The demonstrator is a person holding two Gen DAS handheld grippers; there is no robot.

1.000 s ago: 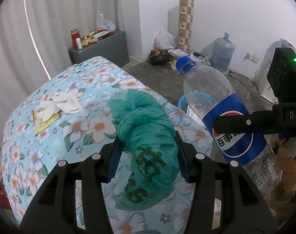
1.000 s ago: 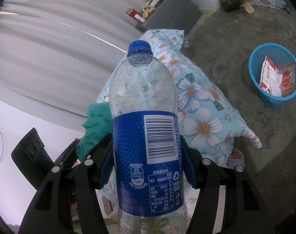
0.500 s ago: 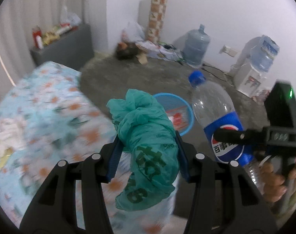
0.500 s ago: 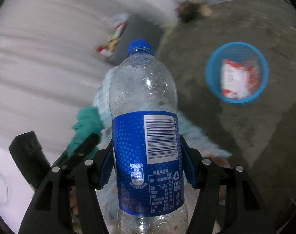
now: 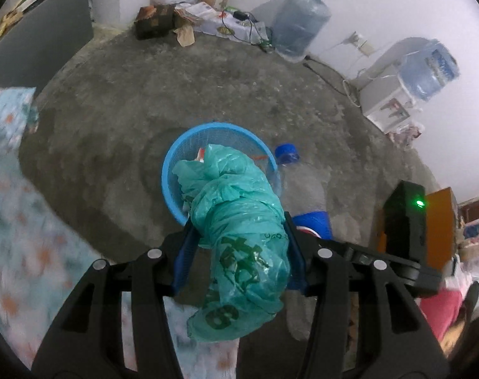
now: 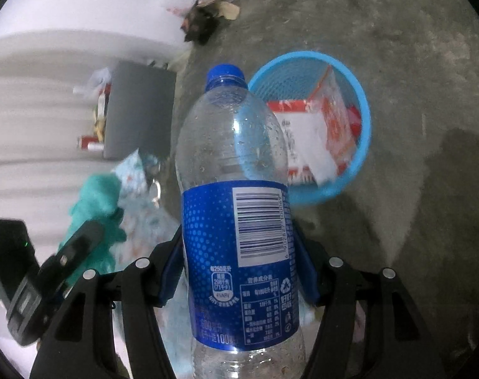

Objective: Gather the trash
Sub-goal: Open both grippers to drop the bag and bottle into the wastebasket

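Observation:
My left gripper is shut on a crumpled green plastic bag and holds it above the near rim of a blue mesh waste basket on the concrete floor. My right gripper is shut on an empty clear plastic bottle with a blue label and blue cap, held upright in the air beside the basket, which holds red and white wrappers. The bottle's cap and label also show in the left wrist view, behind the bag. The bag and left gripper show in the right wrist view.
A floral-covered table lies at the left. A grey cabinet with clutter stands at the back left. Big water jugs, a white dispenser, cables and floor litter line the far wall. An orange box is at the right.
Both grippers have swung away from the floral table toward the floor, carrying the bag and the bottle. The blue basket now lies directly below and ahead of both.

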